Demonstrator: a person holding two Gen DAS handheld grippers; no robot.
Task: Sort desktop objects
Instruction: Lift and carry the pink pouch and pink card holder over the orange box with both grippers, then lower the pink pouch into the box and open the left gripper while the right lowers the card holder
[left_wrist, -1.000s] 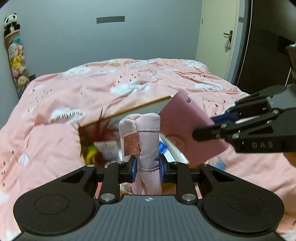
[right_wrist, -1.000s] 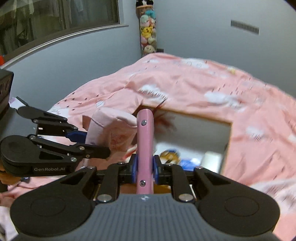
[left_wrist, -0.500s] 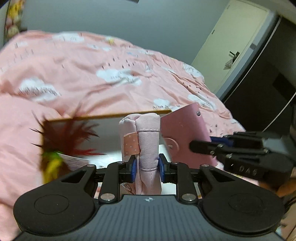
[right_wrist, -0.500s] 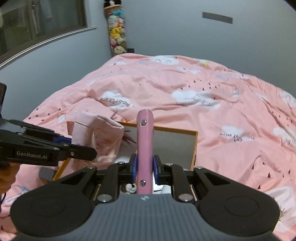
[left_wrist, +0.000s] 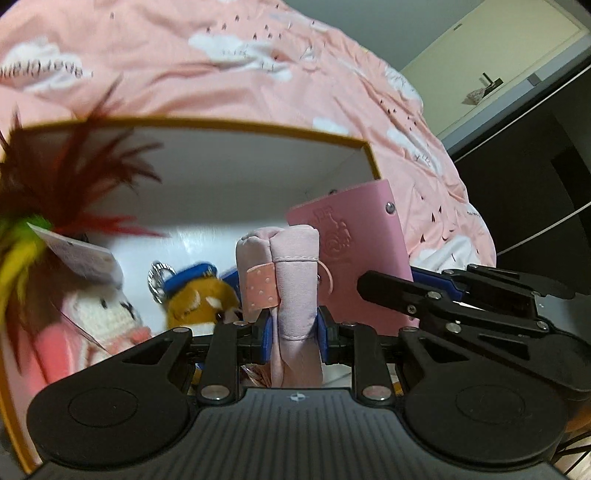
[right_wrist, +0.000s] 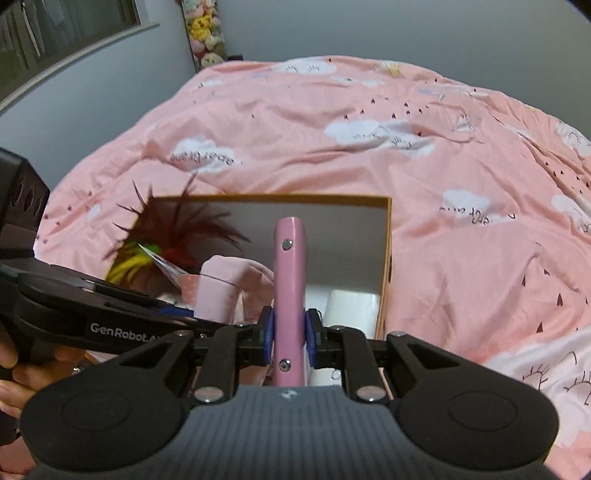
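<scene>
The left gripper (left_wrist: 294, 325) is clamped on a pink pouch (left_wrist: 291, 273), held over the open box (left_wrist: 236, 127). The right gripper (right_wrist: 289, 332) grips a pink card holder (right_wrist: 290, 280) edge-on, just beside the pouch above the box. Plush toys (left_wrist: 199, 299) and feathers (left_wrist: 74, 173) lie inside the box, which sits on a pink bedspread (right_wrist: 332, 147).

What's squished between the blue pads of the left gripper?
A folded pink cloth pouch with a dotted patch, pinched between the left gripper pads; the left wrist view shows it.

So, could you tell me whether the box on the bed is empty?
No: the box already holds plush toys and feathers.
</scene>
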